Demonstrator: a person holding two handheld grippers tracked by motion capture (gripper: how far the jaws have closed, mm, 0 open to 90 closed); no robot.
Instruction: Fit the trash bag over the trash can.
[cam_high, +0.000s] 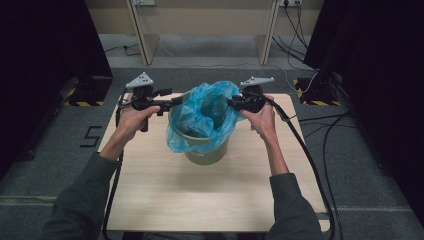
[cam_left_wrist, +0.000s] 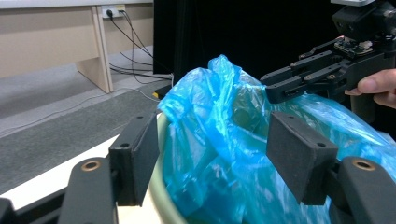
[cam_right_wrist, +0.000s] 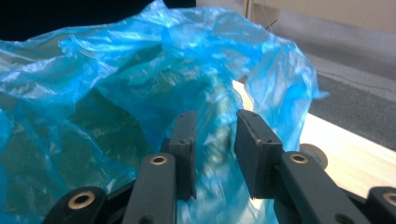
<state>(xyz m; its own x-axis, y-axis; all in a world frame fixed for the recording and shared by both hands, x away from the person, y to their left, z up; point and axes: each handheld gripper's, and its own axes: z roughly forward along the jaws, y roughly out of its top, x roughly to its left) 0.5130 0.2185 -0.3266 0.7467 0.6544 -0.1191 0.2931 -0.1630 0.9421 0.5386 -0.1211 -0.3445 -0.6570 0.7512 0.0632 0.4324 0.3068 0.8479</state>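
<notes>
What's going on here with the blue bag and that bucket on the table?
A person is fitting a thin blue plastic bag into a round olive-green bucket that stands on a light wooden table. The left gripper is at the bag's left edge, its jaws open around the plastic and the bucket's rim. The right gripper is at the right edge, its jaws partly closed with plastic between them, though a gap shows. The bag is crumpled and bunched above the rim, not yet spread out.
</notes>
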